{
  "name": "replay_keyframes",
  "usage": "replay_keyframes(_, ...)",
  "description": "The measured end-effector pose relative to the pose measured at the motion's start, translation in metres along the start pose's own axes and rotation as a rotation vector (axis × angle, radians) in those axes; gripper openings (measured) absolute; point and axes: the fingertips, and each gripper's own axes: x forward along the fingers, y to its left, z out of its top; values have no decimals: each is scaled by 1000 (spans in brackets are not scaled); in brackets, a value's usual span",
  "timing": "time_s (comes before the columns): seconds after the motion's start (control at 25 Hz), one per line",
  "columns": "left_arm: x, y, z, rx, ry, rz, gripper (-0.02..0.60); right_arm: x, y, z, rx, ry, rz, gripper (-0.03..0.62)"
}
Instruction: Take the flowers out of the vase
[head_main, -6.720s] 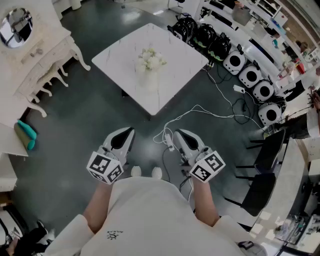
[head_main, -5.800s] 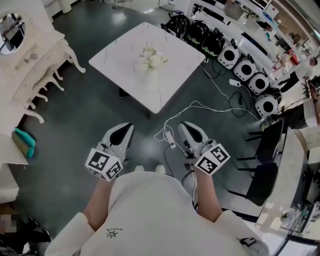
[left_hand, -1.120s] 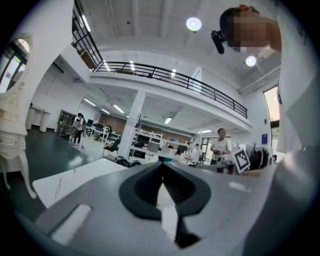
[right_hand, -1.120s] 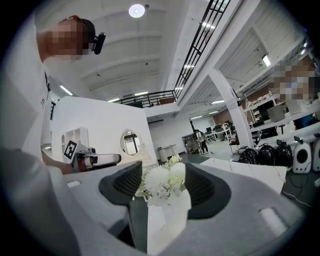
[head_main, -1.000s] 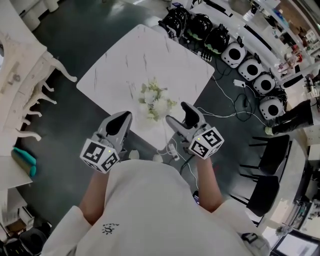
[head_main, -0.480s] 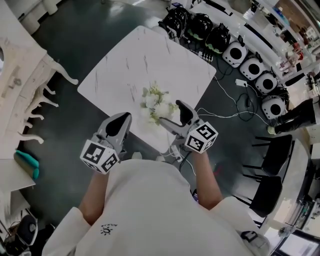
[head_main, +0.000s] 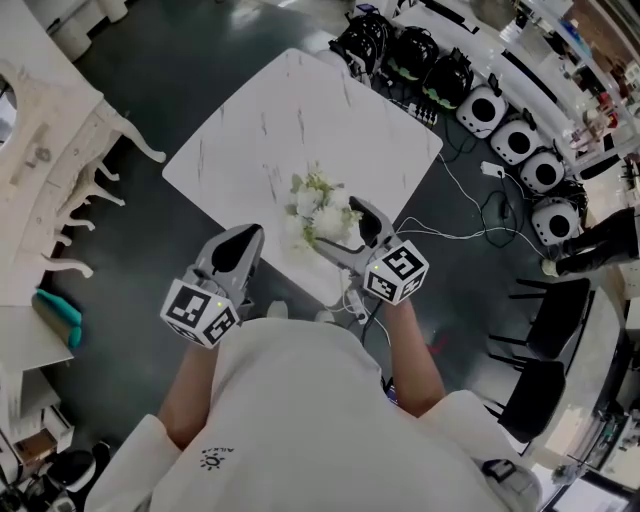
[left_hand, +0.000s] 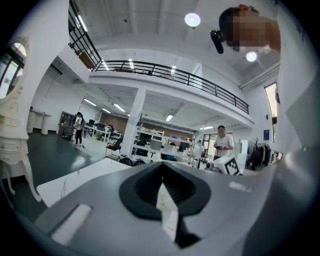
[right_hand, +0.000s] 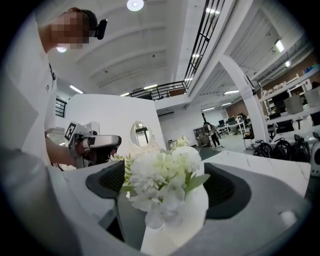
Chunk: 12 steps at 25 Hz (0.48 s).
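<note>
R gripper (head_main: 340, 232) jaws just opened wide round flowers (right_hand: 160, 175) & vase (right_hand: 176, 225), not squeezing. L gripper (head_main: 243, 245) closed, empty, near vase.

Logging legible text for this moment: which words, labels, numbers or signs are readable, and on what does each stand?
No text is readable in any view.
shirt print: a small emblem, its lettering too small to read.
left marker cube, right marker cube: black-and-white square patterns only, no letters.
</note>
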Motion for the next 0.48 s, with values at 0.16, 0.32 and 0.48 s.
replay_keyframes(0.16,-1,0,-1,-2,-4,11,-11,1,1,-6,-41,26,-1,447)
replay_keyframes(0.32,-2,0,-1,-4,-4,12,-11,-2,1,-5,-61,26,-6,360)
replay_keyframes(0.48,-3,-2,0,-10,-7,14,-11,-7,4,-3,-74,17,0,274)
